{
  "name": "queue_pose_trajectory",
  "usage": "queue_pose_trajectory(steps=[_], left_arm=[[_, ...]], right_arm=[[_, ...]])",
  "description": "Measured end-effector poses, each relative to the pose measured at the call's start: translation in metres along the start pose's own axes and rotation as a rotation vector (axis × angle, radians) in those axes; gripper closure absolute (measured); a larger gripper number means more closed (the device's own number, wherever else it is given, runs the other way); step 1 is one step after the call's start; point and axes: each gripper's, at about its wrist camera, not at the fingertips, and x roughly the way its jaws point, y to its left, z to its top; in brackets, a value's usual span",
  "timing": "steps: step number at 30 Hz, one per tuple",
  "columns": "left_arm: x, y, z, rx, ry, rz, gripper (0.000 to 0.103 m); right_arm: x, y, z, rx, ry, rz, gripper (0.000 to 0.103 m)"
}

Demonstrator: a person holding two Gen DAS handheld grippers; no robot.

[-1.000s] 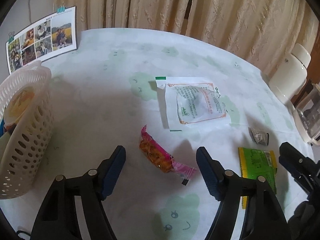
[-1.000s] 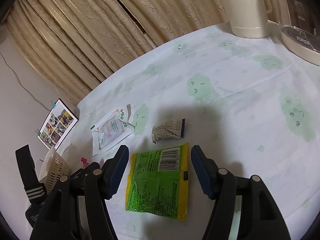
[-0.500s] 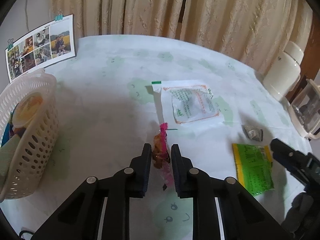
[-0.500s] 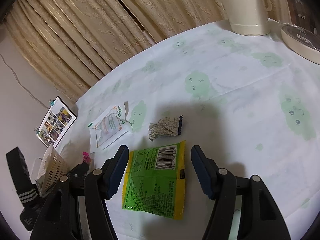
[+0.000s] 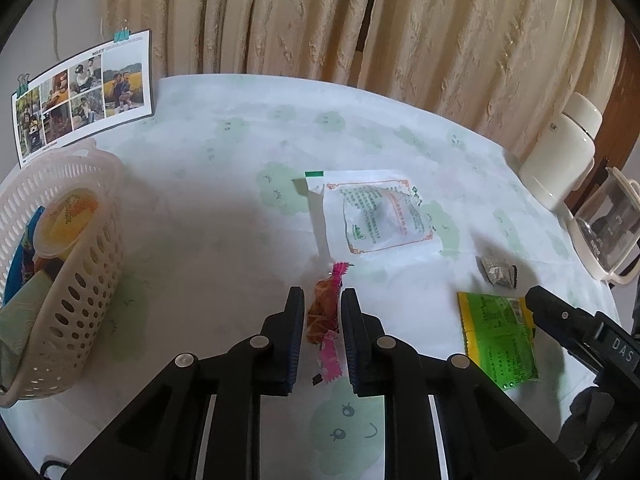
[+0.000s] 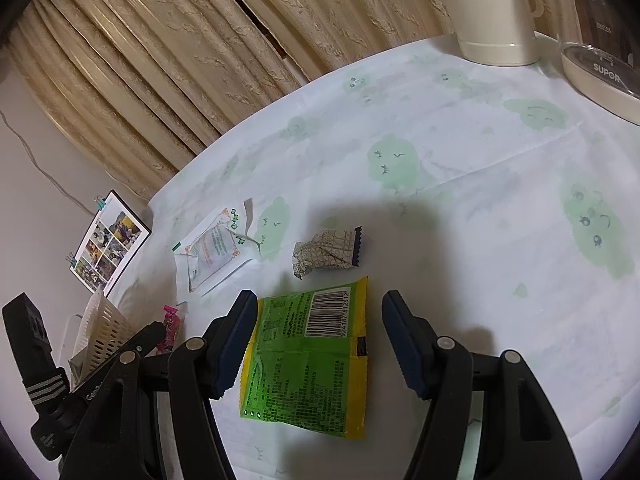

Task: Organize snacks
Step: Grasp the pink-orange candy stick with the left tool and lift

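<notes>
Four loose snacks show: one pink-ended orange candy packet [image 5: 323, 316], one white printed sachet [image 5: 378, 216], one small grey crumpled wrapper [image 6: 326, 254] and one green-and-yellow foil packet [image 6: 308, 364]. One white perforated plastic basket [image 5: 80, 296] holds an orange-lidded cup and other packets. A second ago the left tongs [image 5: 322, 316] stood apart; now they clamp the candy packet above the surface [image 5: 208, 240]. The right tongs [image 6: 318, 340] remain apart, straddling the green packet.

Perforated plastic basket [image 5: 80, 280]; glossy green foil packet [image 6: 308, 364].
</notes>
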Motion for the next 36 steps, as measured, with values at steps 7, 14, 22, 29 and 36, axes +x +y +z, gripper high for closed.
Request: queue_pose_trajectory(steps=[7,14,22,29,36], left_arm=[[0.014,0.003,-0.003,-0.025,0.065,0.001,0.077],[0.017,-0.013,-0.008,0.056,0.039,0.036,0.069],[0.007,-0.012,-0.006,0.059,0.004,0.016,0.085],[-0.008,-0.012,-0.002,0.056,-0.031,-0.027,0.085],[-0.01,-0.013,-0.003,0.051,-0.03,-0.028,0.085]], right_arm=[[0.0,0.001,-0.002,-0.008,0.005,0.01,0.032],[0.001,0.001,-0.002,-0.012,0.008,0.007,0.031],[-0.001,0.001,-0.001,-0.013,-0.007,0.02,0.032],[-0.003,0.012,0.009,-0.069,-0.041,0.062,0.032],[0.014,0.021,0.027,-0.146,0.012,0.1,0.032]])
